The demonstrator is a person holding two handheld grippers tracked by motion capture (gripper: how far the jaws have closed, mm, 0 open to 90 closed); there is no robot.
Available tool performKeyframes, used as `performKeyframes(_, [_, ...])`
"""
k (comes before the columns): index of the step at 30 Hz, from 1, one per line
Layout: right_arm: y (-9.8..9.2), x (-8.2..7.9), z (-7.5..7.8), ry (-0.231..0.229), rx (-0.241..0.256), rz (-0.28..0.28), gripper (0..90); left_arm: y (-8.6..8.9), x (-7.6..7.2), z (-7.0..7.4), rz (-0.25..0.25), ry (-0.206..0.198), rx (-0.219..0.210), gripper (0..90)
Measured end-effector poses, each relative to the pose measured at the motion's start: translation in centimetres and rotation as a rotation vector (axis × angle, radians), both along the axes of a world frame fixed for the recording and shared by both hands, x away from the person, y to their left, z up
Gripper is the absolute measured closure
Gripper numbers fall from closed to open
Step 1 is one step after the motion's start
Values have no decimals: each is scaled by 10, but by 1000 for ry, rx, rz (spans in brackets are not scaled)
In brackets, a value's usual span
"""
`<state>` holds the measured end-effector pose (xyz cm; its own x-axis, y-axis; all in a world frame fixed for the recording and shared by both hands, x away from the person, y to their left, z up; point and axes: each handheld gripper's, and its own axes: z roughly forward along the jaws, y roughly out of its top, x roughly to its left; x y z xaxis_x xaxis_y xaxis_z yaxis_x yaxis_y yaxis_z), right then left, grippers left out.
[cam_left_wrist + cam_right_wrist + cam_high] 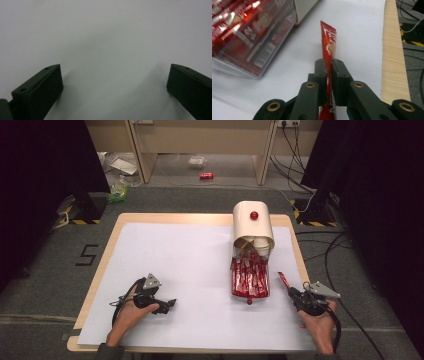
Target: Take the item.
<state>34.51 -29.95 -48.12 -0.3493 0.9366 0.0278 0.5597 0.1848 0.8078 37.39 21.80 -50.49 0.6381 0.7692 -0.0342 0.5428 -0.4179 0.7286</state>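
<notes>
Jaws of the right gripper (327, 68) are squeezed tight on a thin red packet (329, 47), held just above the white table sheet (190, 270), beside the clear tray (249, 280) full of the same packets. A good move, I think, is slow, keeping the packet straight. The left gripper (115, 82) is spread wide, holding nothing. The packet's bottom end is hidden behind the jaws, and its writing is too blurry to read.
</notes>
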Motion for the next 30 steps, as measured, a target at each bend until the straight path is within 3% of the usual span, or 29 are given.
performKeyframes(14, [3,1,-4,28,-4,14,766,0,0,0,0,0,0,0])
performKeyframes(22, [7,0,1,-12,10,42,673,0,0,0,0,0,0,0])
performKeyframes(30, [13,-3,4,-16,28,50,553,0,0,0,0,0,-1,0])
